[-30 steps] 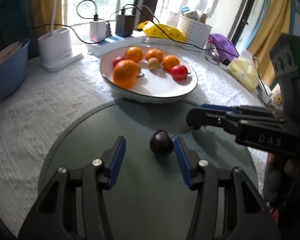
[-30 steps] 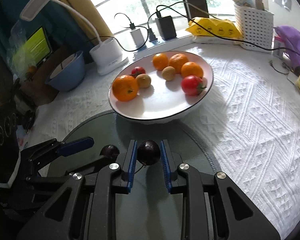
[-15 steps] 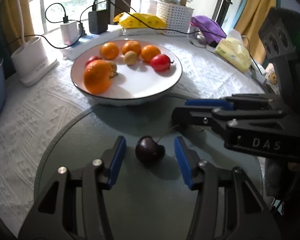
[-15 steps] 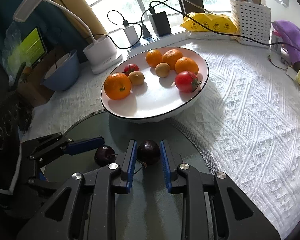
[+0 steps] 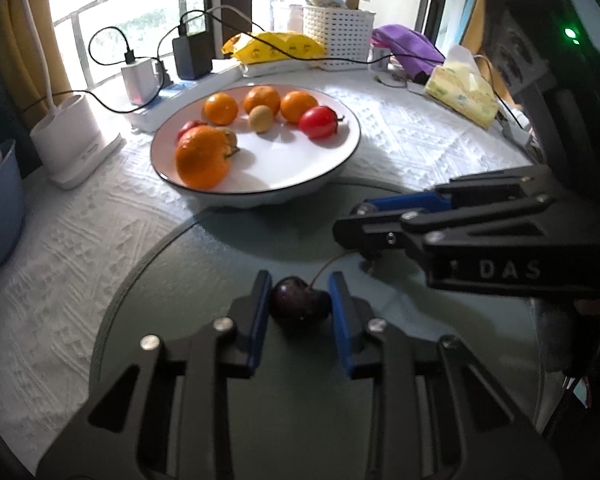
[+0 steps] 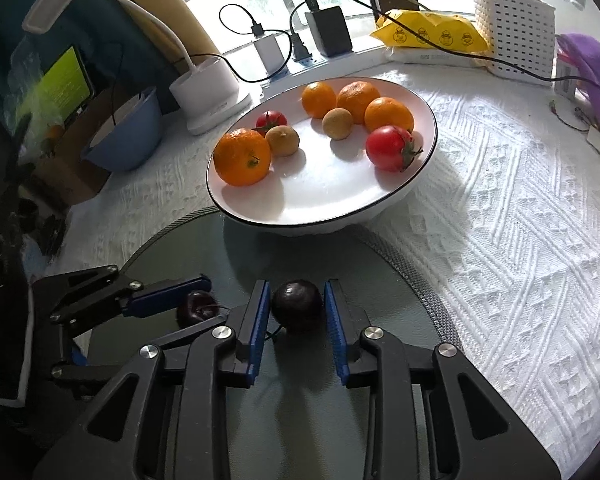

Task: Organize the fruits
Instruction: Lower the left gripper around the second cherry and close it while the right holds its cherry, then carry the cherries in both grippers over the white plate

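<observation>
Your left tool (image 5: 298, 304) has just clamped its cherry (image 5: 300, 308); your right tool (image 6: 294, 312), loosening, brackets another cherry (image 6: 297, 306); the plate (image 5: 342, 152) lies straight ahead.

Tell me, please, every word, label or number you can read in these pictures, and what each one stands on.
"DAS": pale letters on the side of the right gripper, seen from the left wrist.
Yellow packet by the window: small printed round marks, too small to read.
Green screen at the far left: blurred, not readable.
Cartons in the white basket: print too small to read.
</observation>
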Demonstrator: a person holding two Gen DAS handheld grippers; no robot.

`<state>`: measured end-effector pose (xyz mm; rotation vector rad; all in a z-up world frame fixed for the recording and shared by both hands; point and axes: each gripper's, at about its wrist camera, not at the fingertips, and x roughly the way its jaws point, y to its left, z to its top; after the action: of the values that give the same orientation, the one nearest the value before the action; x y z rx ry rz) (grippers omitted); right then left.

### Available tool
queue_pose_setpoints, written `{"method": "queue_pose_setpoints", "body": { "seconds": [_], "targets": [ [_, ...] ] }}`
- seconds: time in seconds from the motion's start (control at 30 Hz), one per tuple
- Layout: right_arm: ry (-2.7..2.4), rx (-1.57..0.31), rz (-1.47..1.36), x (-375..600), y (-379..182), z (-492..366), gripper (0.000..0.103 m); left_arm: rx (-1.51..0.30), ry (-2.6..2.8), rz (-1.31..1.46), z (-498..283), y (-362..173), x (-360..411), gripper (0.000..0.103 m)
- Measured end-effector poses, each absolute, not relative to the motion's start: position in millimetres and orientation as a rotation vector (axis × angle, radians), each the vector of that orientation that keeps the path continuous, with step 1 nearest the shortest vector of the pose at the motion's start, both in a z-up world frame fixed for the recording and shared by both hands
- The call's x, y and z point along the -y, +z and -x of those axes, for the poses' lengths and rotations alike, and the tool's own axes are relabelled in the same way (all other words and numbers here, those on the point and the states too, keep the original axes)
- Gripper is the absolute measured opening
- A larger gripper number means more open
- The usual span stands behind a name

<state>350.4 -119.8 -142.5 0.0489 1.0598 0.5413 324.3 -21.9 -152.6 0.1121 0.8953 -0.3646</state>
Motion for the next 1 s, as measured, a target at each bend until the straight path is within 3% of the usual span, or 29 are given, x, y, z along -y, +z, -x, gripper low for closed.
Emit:
{"method": "queue_pose_setpoints", "body": {
  "seconds": [0.37,1.0],
  "targets": [
    [0.527,-0.989,-0.057,122.2,-122.9,-342.4,0.029,-0.849,-0.329,-0.086,-304.2,-136.1,4.0,0.030],
    [0.427,-1.024,-0.040,128.8,-136.1,-345.3,0.030,-0.792,-0.273,-0.018,-287.9,-121.1,-26.1,0.030]
  ]
}}
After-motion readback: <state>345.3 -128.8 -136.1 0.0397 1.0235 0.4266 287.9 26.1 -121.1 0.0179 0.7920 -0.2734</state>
